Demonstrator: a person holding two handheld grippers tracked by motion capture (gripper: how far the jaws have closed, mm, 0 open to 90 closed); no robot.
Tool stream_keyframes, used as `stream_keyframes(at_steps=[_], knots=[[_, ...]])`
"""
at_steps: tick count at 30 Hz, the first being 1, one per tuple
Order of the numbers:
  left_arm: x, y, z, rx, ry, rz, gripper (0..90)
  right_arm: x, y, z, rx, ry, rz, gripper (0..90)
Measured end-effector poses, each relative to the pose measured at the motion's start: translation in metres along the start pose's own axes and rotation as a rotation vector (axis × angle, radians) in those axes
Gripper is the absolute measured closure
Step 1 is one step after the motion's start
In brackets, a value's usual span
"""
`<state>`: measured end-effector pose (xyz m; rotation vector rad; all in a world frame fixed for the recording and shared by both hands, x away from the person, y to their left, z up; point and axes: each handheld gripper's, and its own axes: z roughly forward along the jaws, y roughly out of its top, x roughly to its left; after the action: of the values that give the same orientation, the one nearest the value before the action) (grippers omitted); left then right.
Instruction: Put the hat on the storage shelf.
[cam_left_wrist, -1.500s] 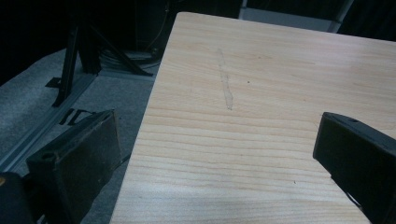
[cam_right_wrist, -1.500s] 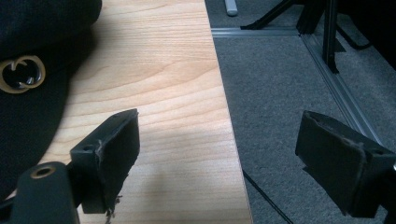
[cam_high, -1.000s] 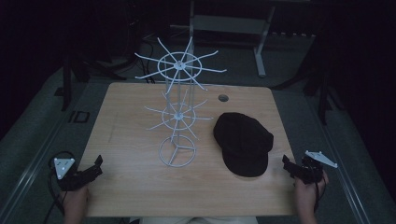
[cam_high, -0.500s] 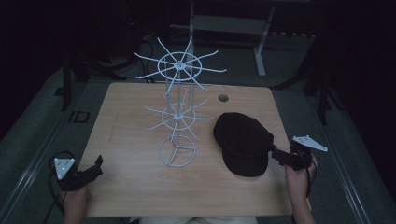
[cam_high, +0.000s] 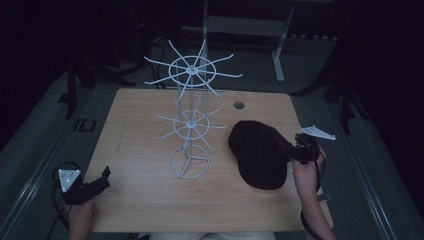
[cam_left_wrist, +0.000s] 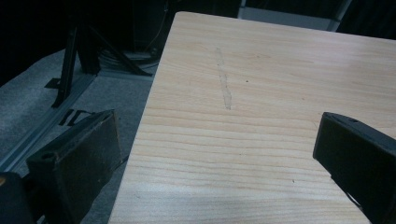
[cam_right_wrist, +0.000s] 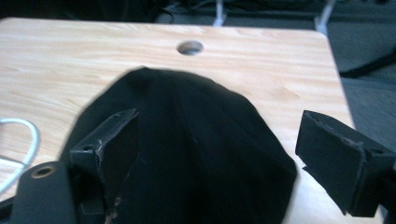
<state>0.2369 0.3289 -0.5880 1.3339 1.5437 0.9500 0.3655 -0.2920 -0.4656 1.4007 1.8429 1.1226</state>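
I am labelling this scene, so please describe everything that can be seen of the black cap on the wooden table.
The black fabric cap lies on the right part of the light wooden table, crown side up, just right of the white wire rack's ring base and apart from it. It looks soft and matte, with faint seam lines running over the domed crown. The round cable hole is beyond it. The right gripper is at its right edge, jaws open on either side of the crown; whether they touch the cloth is unclear.
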Motion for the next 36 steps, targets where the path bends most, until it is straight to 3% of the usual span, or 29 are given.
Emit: stream_keyframes(at_steps=[12, 20, 27, 32, 36], knots=[[-0.001, 0.000, 0.000, -0.001, -0.003, 0.010, 1.4, 0.022, 0.023, 0.036, 0.050, 0.039, -0.024, 13.3], [-0.001, 0.000, 0.000, 0.000, -0.003, 0.008, 1.5, 0.035, 0.025, 0.065, 0.116, 0.019, -0.072, 10.6], [0.000, 0.000, 0.000, -0.002, -0.006, 0.005, 1.5, 0.036, 0.020, 0.089, 0.196, -0.019, -0.075, 10.5], [0.000, 0.000, 0.000, 0.001, -0.004, 0.007, 1.4, 0.035, 0.012, 0.100, 0.257, -0.073, -0.114, 21.0], [0.000, 0.000, 0.000, 0.001, -0.003, 0.004, 1.4, 0.035, 0.007, 0.104, 0.289, -0.068, -0.101, 32.5]])
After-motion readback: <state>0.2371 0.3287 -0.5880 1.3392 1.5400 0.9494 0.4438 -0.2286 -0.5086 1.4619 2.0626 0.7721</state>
